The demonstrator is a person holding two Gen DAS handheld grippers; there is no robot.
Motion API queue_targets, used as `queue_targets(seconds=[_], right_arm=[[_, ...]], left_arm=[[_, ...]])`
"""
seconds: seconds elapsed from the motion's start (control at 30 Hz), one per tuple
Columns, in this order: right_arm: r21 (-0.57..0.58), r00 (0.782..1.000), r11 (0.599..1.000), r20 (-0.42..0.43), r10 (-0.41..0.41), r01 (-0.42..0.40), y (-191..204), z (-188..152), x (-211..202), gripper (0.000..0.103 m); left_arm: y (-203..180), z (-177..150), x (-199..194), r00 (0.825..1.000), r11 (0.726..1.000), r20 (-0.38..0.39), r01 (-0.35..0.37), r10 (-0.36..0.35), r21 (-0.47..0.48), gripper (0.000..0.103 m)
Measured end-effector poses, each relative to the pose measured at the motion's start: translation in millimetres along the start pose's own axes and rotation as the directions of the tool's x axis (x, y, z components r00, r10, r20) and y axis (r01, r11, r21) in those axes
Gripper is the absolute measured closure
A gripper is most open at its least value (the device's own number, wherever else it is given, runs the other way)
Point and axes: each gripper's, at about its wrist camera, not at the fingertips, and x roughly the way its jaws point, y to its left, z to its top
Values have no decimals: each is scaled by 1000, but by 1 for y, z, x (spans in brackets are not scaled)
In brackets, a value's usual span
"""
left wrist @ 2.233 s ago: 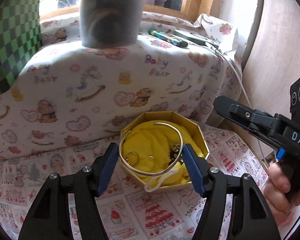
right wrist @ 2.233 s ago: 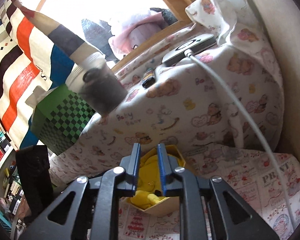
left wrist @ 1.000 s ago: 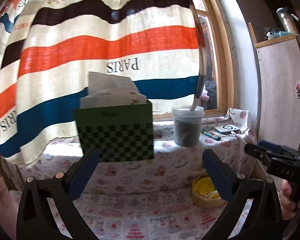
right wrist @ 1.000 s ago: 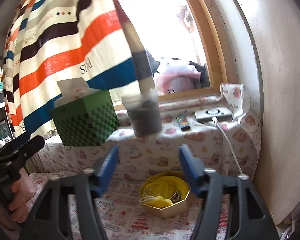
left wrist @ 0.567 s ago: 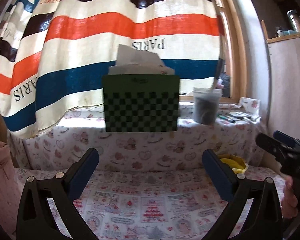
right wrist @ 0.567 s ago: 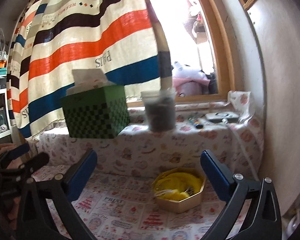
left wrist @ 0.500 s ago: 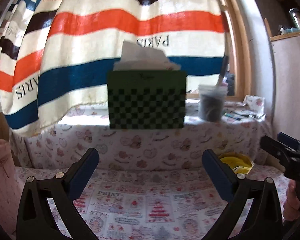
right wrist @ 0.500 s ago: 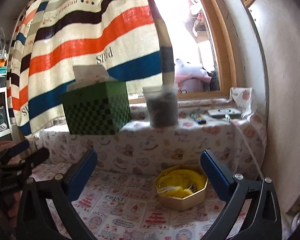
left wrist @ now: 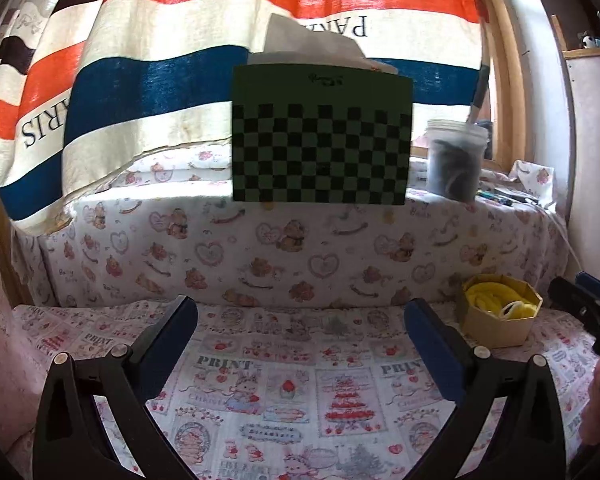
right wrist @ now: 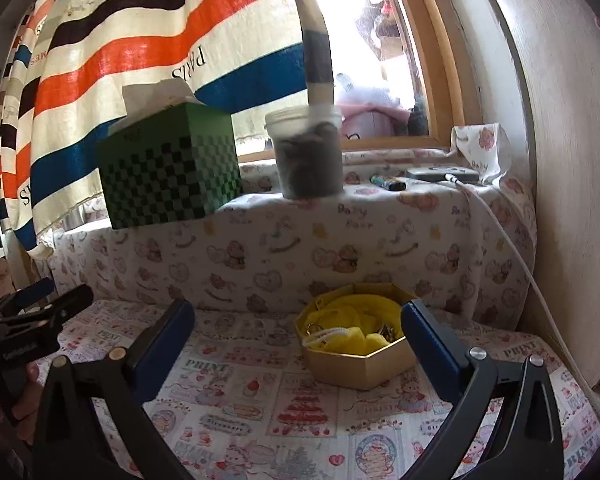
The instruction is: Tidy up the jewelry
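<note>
A gold octagonal box (right wrist: 356, 366) lined with yellow cloth (right wrist: 352, 316) sits on the printed cloth at the foot of the draped ledge; metal jewelry glints inside it. In the left wrist view the same gold box (left wrist: 496, 328) lies far right. My left gripper (left wrist: 300, 332) stands wide open, nothing between its blue pads, well left of the box. My right gripper (right wrist: 296, 336) is also wide open and empty; its right fingertip (right wrist: 416, 320) overlaps the box's right edge in the picture, held back from it. Each gripper shows at the edge of the other's view.
On the ledge stand a green checkered tissue box (right wrist: 168, 176), a plastic tub of dark stuff (right wrist: 308, 156), a lighter (right wrist: 386, 182) and a flat charger (right wrist: 440, 172) with a white cable (right wrist: 516, 260) running down the right side. A striped curtain (left wrist: 180, 60) hangs behind. A wall (right wrist: 572, 160) closes the right.
Both grippers drew back from the box and sank lower. The left let go of the bangle, now in the box. The right gripper went from shut to wide open.
</note>
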Motion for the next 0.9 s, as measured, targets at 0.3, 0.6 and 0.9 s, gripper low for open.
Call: queue_targets(seconds=[0.3, 0.6, 0.9], right_arm=[[-107, 997, 991, 8, -81, 81, 21, -3, 0, 0], [-140, 996, 986, 17, -86, 88, 27, -3, -1, 0], [-97, 995, 990, 7, -104, 104, 17, -2, 1, 0]], left_arm=[[-5, 1, 0, 999, 999, 23, -34, 34, 22, 0], [-6, 0, -1, 997, 997, 24, -72, 71, 11, 0], [-10, 0, -3, 998, 998, 33, -61, 60, 17, 0]])
